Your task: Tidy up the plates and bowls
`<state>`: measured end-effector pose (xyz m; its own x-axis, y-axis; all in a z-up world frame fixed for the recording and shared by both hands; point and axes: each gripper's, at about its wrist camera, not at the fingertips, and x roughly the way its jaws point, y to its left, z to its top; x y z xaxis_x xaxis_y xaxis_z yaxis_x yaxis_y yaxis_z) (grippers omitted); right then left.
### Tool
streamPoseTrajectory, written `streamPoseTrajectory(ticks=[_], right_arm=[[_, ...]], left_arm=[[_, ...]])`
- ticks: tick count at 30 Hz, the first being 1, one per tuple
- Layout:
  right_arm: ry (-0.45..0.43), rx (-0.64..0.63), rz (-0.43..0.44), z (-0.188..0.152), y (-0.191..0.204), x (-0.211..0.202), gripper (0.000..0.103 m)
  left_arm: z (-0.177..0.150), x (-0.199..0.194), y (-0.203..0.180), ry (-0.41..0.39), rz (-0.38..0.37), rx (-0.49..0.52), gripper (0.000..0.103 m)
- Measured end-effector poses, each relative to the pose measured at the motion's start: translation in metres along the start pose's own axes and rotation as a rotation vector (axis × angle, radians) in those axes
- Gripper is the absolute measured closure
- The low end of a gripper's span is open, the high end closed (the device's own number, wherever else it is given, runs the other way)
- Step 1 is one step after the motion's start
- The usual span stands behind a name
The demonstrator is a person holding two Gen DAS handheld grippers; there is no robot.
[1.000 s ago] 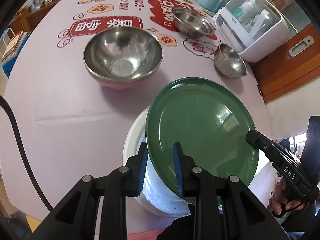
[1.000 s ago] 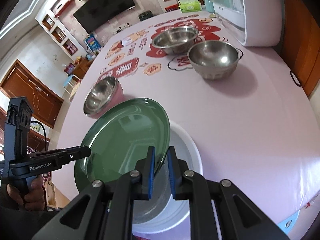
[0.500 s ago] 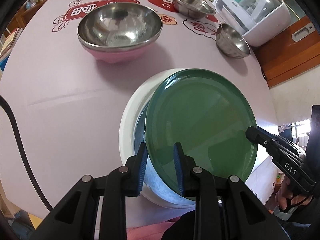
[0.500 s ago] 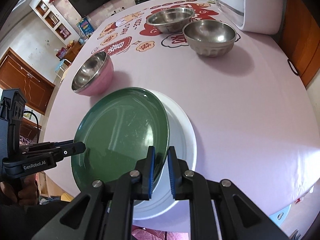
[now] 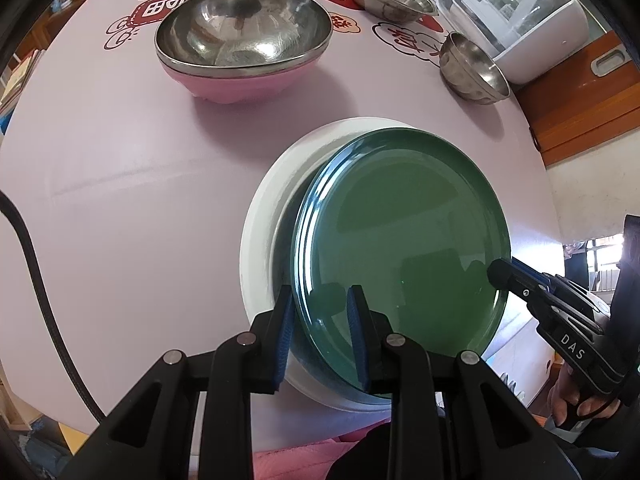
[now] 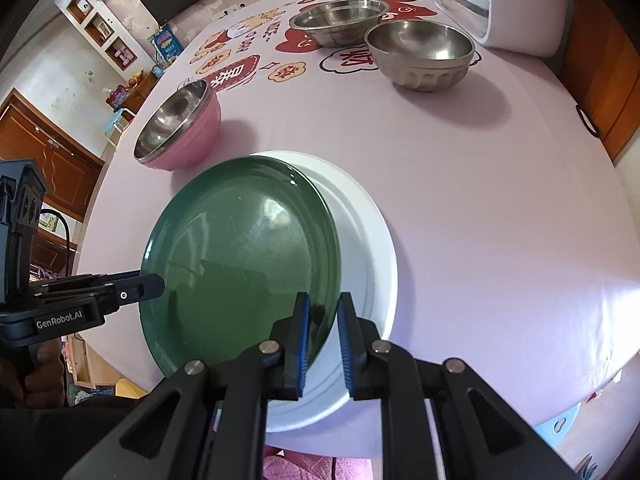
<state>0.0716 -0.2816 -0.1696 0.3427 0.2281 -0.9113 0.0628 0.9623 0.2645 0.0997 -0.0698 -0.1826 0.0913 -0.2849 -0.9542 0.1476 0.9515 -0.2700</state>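
Note:
A dark green plate [image 5: 400,240] lies slightly tilted on top of a larger white plate [image 5: 264,220] near the front edge of the pink table. My left gripper [image 5: 320,320] is shut on the green plate's near rim, one pad above and one below. My right gripper [image 6: 323,320] grips the opposite rim of the green plate [image 6: 240,260], and its jaws are just starting to open with the rim still between the pads. The white plate [image 6: 372,248] shows past the green one on the right. Each gripper's tip appears in the other's view: right gripper [image 5: 500,272], left gripper [image 6: 156,280].
A pink bowl with a steel lining [image 5: 240,40] stands behind the plates. Further back are a small steel bowl [image 6: 420,56] and a wide steel basin [image 6: 340,20]. A white appliance [image 5: 512,28] sits at the back right. The table's front edge is just below the plates.
Both grippers have sunk with the green plate, which now rests lower over the white plate. The right gripper's pads stand a touch wider.

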Motion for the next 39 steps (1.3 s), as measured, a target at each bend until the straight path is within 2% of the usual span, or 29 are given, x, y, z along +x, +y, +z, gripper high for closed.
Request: streamPoseTrajectory(ticks=[1, 6, 16, 23, 29, 33, 39], right_arm=[[0.0, 0.001, 0.0, -0.001, 0.0, 0.0, 0.088], [0.004, -0.012, 0.004, 0.001, 0.006, 0.001, 0.073], [0.007, 0.015, -0.03, 0.002, 0.014, 0.002, 0.065], [-0.009, 0.062, -0.064, -0.005, 0.026, -0.001, 0.053], [-0.045, 0.13, -0.121, -0.02, 0.036, -0.009, 0.048], [-0.102, 0.178, -0.144, -0.032, 0.045, -0.019, 0.045], [-0.17, 0.189, -0.161, -0.048, 0.065, -0.034, 0.043]], left_arm=[[0.001, 0.0, 0.0, 0.0, 0.001, 0.002, 0.079], [0.001, -0.001, 0.001, 0.005, -0.003, 0.011, 0.077], [0.005, -0.004, 0.003, 0.015, -0.034, 0.048, 0.076], [0.006, -0.012, 0.006, 0.017, -0.084, 0.115, 0.074], [0.001, -0.025, 0.012, 0.01, -0.115, 0.177, 0.074], [-0.004, -0.035, 0.017, 0.002, -0.123, 0.205, 0.074], [-0.012, -0.051, 0.025, -0.018, -0.13, 0.227, 0.071]])
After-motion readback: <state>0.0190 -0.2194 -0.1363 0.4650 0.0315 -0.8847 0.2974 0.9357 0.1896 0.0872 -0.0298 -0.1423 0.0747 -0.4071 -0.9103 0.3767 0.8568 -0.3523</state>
